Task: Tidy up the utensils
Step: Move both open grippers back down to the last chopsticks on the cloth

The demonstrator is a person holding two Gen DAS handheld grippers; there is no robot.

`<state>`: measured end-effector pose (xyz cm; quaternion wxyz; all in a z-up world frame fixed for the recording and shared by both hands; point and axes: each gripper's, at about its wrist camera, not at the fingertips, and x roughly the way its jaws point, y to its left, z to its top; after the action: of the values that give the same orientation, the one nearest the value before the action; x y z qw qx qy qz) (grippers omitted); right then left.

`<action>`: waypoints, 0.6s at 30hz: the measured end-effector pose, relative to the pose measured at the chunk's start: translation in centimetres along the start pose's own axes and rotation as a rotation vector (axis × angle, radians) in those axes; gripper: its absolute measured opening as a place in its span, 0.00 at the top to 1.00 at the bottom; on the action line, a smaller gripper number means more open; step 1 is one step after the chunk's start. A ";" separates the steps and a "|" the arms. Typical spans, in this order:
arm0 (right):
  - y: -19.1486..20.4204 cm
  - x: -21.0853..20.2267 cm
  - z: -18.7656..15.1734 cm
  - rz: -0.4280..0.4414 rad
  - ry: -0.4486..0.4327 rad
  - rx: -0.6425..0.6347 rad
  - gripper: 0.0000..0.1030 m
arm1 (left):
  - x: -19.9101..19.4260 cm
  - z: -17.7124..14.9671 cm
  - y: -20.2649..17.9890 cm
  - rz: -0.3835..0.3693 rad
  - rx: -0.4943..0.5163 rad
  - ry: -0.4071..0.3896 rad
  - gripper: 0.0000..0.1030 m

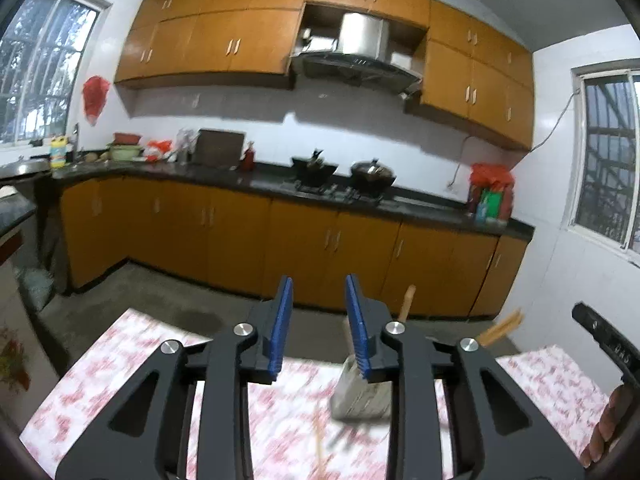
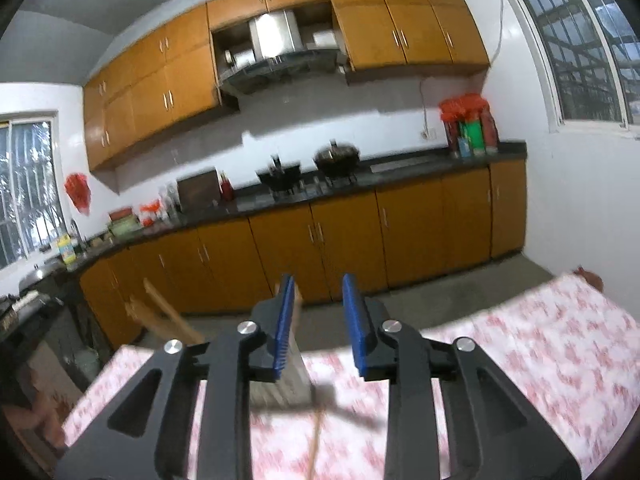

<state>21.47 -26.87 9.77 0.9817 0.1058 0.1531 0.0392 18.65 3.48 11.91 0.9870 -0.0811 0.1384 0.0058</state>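
Observation:
A pale ribbed utensil holder [image 1: 360, 396] [image 2: 294, 384] stands on the table's red-and-white patterned cloth [image 1: 120, 364] [image 2: 540, 352]. A wooden handle [image 1: 408, 302] sticks up out of it. On the cloth in front of it lie a wooden chopstick [image 1: 320, 440] [image 2: 316, 440] and a dark, blurred utensil [image 1: 344, 438] [image 2: 352, 412]. My left gripper [image 1: 319, 280] is open with nothing between its blue pads, and the holder sits just right of them. My right gripper [image 2: 317, 278] is open and empty too, with the holder behind its left pad.
Part of the right gripper's black body [image 1: 600, 340] and a hand [image 1: 612, 420] show at the right edge of the left wrist view. Blurred wooden bars [image 2: 160, 312] stand beyond the table's far edge. Orange cabinets and a dark counter with woks [image 1: 372, 178] line the far wall.

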 end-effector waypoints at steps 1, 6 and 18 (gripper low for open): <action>-0.3 0.0 -1.2 -0.010 0.036 -0.004 0.73 | -0.4 -0.7 0.4 0.009 0.002 0.016 0.72; -1.1 1.7 -8.7 -0.027 0.277 0.003 0.73 | -0.6 -6.0 1.4 0.053 0.055 0.157 0.69; 2.5 4.3 -19.7 0.049 0.599 -0.022 0.76 | 2.1 -15.8 1.4 0.038 0.065 0.476 0.69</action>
<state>19.34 -20.07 -9.30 0.8926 0.0827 0.4330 0.0941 16.35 2.29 -3.88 0.9283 -0.0457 0.3690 0.0008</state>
